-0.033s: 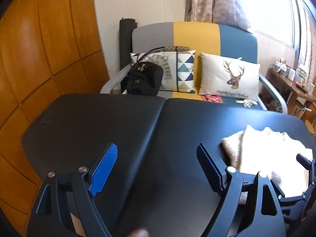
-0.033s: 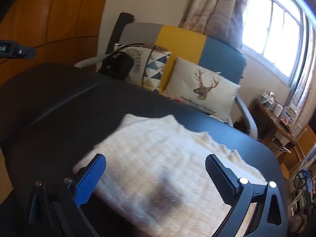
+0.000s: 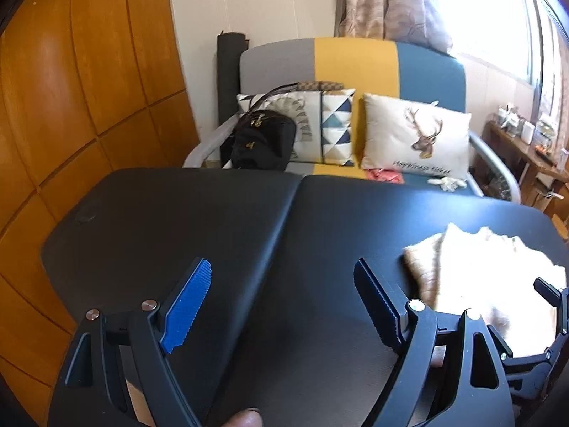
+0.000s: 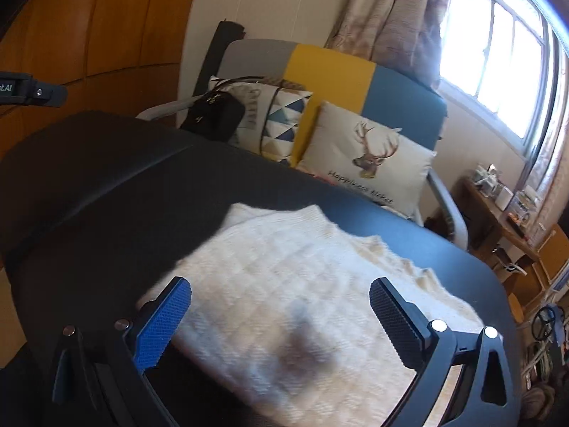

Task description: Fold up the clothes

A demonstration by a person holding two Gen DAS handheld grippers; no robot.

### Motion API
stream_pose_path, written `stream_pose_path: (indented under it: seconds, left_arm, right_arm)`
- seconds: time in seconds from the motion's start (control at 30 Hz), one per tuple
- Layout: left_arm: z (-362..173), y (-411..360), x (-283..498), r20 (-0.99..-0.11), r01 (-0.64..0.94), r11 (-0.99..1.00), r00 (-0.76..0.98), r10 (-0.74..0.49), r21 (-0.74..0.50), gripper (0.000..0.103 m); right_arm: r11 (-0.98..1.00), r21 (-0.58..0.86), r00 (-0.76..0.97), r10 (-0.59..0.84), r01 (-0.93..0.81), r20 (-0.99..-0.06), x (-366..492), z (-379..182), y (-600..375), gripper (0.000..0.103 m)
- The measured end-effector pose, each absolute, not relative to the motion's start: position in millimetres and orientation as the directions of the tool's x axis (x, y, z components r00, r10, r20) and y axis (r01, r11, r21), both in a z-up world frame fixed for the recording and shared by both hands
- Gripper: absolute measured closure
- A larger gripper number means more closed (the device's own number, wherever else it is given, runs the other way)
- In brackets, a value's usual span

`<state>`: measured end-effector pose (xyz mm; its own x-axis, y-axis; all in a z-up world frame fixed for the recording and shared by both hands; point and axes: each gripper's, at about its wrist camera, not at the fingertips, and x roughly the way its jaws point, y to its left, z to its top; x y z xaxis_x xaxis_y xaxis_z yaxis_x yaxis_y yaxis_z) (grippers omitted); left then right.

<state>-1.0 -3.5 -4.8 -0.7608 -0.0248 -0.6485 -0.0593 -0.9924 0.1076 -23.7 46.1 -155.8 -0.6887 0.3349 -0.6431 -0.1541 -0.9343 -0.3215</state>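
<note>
Plainly, both tools stand wide apart and grip nothing: the right gripper (image 4: pixel 281 316) hangs over the cream knitted garment (image 4: pixel 284 284), its jaws spread either side of the cloth without pinching it, and the left gripper (image 3: pixel 281 306) hovers over bare black table (image 3: pixel 213 231) with the garment to its right. That garment lies in a compact, roughly squared bundle on the table's right half, its far edge rumpled; whether it is folded already or only bunched, I cannot tell. A loose knit like this may slide or sag from a shallow pinch, I judge. Beyond, a black bag (image 3: pixel 263 142) sits on the sofa (image 3: pixel 355 64); its contents are hidden.
</note>
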Motion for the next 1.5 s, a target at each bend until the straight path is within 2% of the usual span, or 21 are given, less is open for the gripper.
stream_pose_path:
  seconds: [0.4, 0.53, 0.6, 0.83, 0.97, 1.07, 1.13, 1.3, 1.5]
  left_arm:
    - [-42.4, -31.1, -8.1, -0.704, -0.162, -0.987, -0.701, 0.110, 0.007, 0.018]
    - [-55.6, -20.9, -4.5, -0.710, -0.187, -0.979, -0.700, 0.074, 0.082, 0.018]
    - [-62.2, -10.1, -12.9, -0.744, -0.227, -0.973, -0.658, 0.119, 0.045, 0.018]
    - [-84.3, 18.5, -27.7, -0.811, -0.288, -0.956, -0.571, 0.129, 0.050, 0.018]
    - [-88.4, 35.7, -40.9, -0.857, -0.280, -0.960, -0.497, 0.135, 0.011, 0.018]
    - [-91.7, 38.0, -42.8, -0.870, -0.266, -0.964, -0.468, 0.152, -0.026, 0.018]
    - [-90.0, 39.6, -45.0, -0.874, -0.260, -0.965, -0.463, 0.149, -0.027, 0.018]
    - [-79.1, 35.0, -51.6, -0.864, -0.242, -0.970, -0.480, 0.153, -0.037, 0.018]
    - [-76.8, 19.5, -56.4, -0.877, -0.220, -0.968, -0.433, 0.208, -0.121, 0.018]
  right_arm:
    - [-0.879, -0.247, -0.609, 0.463, -0.407, -0.644, 90.9, -165.3, 13.3, 0.000]
    - [-0.845, -0.222, -0.575, 0.500, -0.486, -0.647, 129.1, -168.5, 2.4, 0.000]
    - [-0.825, -0.206, -0.555, 0.517, -0.527, -0.651, 148.8, -169.0, -0.9, 0.000]
    - [-0.703, -0.125, -0.414, 0.542, -0.700, -0.731, 206.7, -131.7, 100.7, 0.000]
    - [-0.648, -0.117, -0.381, 0.574, -0.753, -0.725, 212.9, -122.1, 129.5, 0.000]
    - [-0.669, -0.131, -0.400, 0.578, -0.732, -0.711, 204.3, -96.5, 173.4, 0.000]
    - [-0.684, -0.145, -0.421, 0.587, -0.714, -0.692, 200.6, -99.5, 196.1, 0.000]
    - [-0.676, -0.154, -0.425, 0.606, -0.721, -0.672, 183.8, -98.6, 187.9, 0.000]
    - [-0.686, -0.208, -0.428, 0.631, -0.698, -0.647, 165.3, -103.1, 171.7, 0.000]
